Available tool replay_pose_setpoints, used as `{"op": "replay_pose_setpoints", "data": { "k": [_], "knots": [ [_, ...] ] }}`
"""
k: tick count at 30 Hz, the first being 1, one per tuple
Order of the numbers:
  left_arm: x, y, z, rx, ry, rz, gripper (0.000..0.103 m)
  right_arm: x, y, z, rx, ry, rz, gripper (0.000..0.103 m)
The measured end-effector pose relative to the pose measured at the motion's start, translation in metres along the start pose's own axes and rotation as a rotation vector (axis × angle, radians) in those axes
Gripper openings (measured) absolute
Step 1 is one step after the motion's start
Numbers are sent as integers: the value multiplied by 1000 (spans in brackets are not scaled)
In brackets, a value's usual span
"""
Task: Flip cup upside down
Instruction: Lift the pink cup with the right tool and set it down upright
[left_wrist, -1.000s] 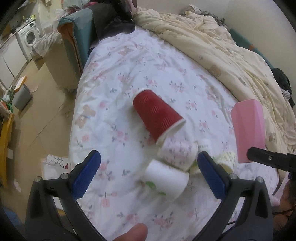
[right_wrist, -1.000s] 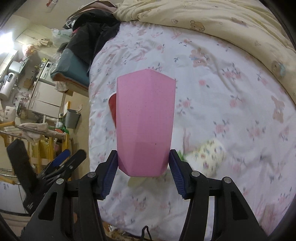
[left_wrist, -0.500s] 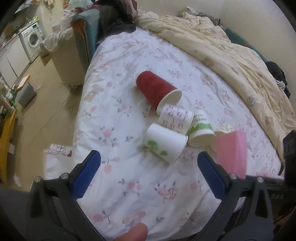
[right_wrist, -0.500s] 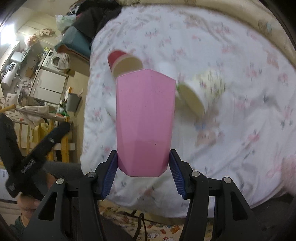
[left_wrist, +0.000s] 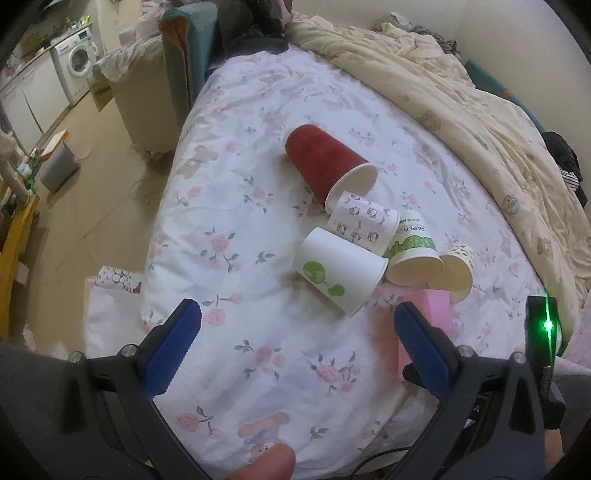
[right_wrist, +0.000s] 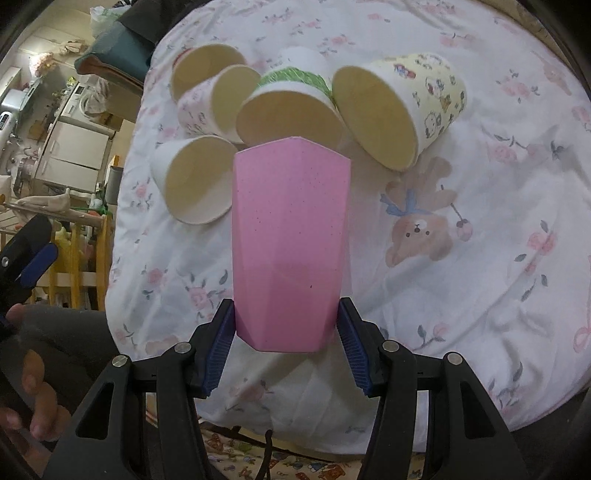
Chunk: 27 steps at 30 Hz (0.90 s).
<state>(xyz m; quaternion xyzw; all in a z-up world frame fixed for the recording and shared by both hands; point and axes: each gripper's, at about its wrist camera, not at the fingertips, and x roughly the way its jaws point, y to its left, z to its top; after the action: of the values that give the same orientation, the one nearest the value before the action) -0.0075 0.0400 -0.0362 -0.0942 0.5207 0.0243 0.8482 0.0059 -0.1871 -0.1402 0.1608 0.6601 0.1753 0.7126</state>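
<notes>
My right gripper (right_wrist: 286, 347) is shut on a pink faceted cup (right_wrist: 290, 240), gripped near one end, the other end pointing away toward the bed. The pink cup also shows in the left wrist view (left_wrist: 430, 314), low over the bed's near right edge, partly behind my left finger. My left gripper (left_wrist: 295, 345) is open and empty, above the floral sheet near the bed's front edge.
Several paper cups lie on their sides in a cluster on the bed (left_wrist: 240, 206): a red one (left_wrist: 321, 160), a white one with green dots (left_wrist: 338, 271), patterned ones (left_wrist: 364, 221). A cream duvet (left_wrist: 461, 110) covers the far right. Floor and furniture lie left.
The right gripper has carried the pink cup down and nearer the cup cluster, tilting toward the bed. The left gripper has pulled back and up, showing more of the bed.
</notes>
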Motion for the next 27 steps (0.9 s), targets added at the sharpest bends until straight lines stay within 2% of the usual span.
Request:
{"op": "replay_pose_setpoints", "data": {
  "k": [7, 9, 11, 13, 21, 24, 27],
  "knots": [
    [3, 0, 1, 5, -3, 6, 103, 3, -4, -3, 26, -3, 30, 60],
    [3, -1, 2, 14, -8, 21, 103, -2, -3, -4, 24, -7, 26, 72],
    [2, 0, 3, 11, -12, 21, 103, -9, -2, -5, 23, -17, 19, 80],
    [1, 1, 3, 5, -16, 22, 103, -21, 0, -5, 19, -28, 20, 81],
    [0, 7, 3, -6, -16, 44, 103, -95, 2, -2, -66, -234, -43, 81],
    [0, 5, 1, -2, -17, 47, 103, -103, -7, -6, -63, -291, -76, 81],
    [1, -2, -3, 30, -13, 65, 103, -105, -17, -10, -6, -335, -84, 81]
  ]
}}
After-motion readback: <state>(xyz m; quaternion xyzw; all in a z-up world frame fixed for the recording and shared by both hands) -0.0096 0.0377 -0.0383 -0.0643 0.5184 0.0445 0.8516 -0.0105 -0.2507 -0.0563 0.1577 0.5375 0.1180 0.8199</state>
